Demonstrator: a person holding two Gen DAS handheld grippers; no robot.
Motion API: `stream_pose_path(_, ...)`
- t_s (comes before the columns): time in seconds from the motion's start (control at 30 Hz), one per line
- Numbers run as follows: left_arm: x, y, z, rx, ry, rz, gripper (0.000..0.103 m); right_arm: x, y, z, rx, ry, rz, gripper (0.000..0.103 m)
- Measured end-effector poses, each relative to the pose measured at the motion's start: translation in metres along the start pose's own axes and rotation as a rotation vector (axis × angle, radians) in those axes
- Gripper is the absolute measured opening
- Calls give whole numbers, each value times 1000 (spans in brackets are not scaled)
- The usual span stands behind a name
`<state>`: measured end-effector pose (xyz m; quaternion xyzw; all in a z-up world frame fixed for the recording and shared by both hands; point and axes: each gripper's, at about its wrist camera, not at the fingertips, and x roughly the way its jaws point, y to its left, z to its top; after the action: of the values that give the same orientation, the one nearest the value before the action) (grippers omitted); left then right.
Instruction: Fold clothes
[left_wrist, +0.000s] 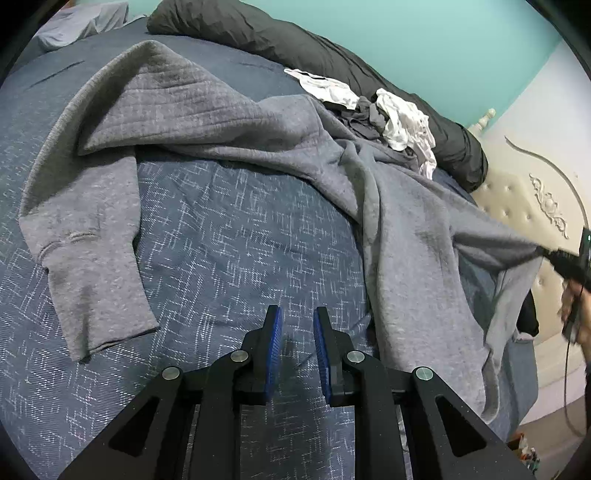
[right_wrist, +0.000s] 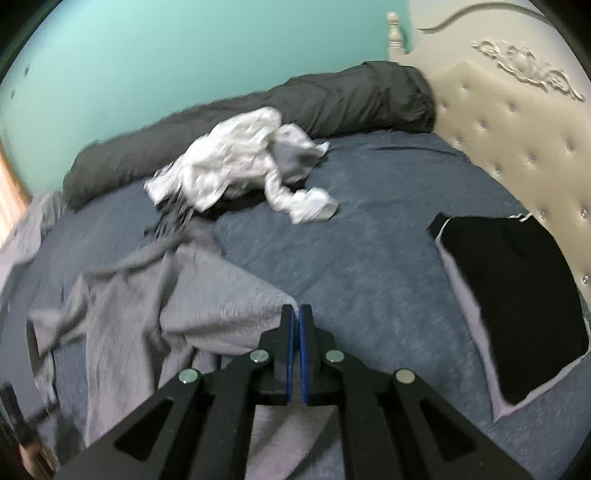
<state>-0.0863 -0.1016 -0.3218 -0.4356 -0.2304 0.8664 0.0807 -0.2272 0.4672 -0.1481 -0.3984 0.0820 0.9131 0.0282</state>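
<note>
Over on my left, the grey fleece sweatshirt (left_wrist: 258, 125) lies spread across the blue patterned bedspread (left_wrist: 229, 236), one long sleeve (left_wrist: 88, 258) running down toward me with its cuff ahead and to the left of my left tongs (left_wrist: 297, 325). Those tongs hover over bare bedspread with a clear gap between the blue pads, gripping nothing. The body of the sweatshirt drapes off to their right, so its long axis runs crosswise in front of me, from the sleeve on the left to the hem on the right.

At that right end, my right tongs (right_wrist: 297, 321) are pinched together on the sweatshirt's edge; from the left camera the cloth is drawn taut to a point there and hangs in a fold below. So the right hand has its corner, while the free left tongs sit between sleeve and body, nearer the loose sleeve, which I judge is theirs to take.

Farther right lie a crumpled white garment (right_wrist: 236, 162), a dark grey bolster (right_wrist: 258, 118) and a flat black garment (right_wrist: 517, 302) by the cream tufted headboard (right_wrist: 517, 140).
</note>
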Motion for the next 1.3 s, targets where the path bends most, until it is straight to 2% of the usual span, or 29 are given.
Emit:
stream_pose_path(0.23, 4, -5, 2, 15, 10, -3, 19, 4, -31, 62, 14, -61, -79, 2)
stream_pose_path(0.5, 17, -6, -1, 17, 45, -2, 19, 31, -64, 110, 13, -81, -218, 2)
stream_pose_path(0.6, 21, -7, 1, 17, 55, -6, 19, 51, -71, 112, -3, -61, -278, 2)
stream_pose_path(0.73, 25, -10, 1, 21, 66, -18, 19, 82, -75, 95, -37, 19, -338, 3)
stream_pose_path(0.77, 25, -10, 1, 24, 67, -20, 19, 83, -76, 88, -40, 21, -354, 5)
stream_pose_path(0.83, 24, -11, 0, 28, 68, -20, 19, 84, -76, 75, -41, 24, -378, 14)
stream_pose_path(0.9, 23, -12, 0, 25, 65, -23, 19, 76, -69, 55, -30, 32, -319, 36)
stream_pose_path(0.93, 21, -12, 1, 25, 62, -25, 19, 72, -64, 44, -29, 38, -281, 40)
stream_pose_path(1.1, 13, -21, 1, 38, 45, -37, 20, 51, -36, -12, -18, 72, -87, 41)
stream_pose_path(1.13, 12, -22, 0, 39, 43, -39, 20, 47, -27, -26, -6, 92, -34, 41)
stream_pose_path(1.2, 10, -23, -3, 36, 43, -43, 20, 43, -7, -54, 18, 142, 67, 48)
stream_pose_path(1.3, 5, -24, -7, 33, 40, -49, 25, 40, 25, -96, 26, 230, 196, 49)
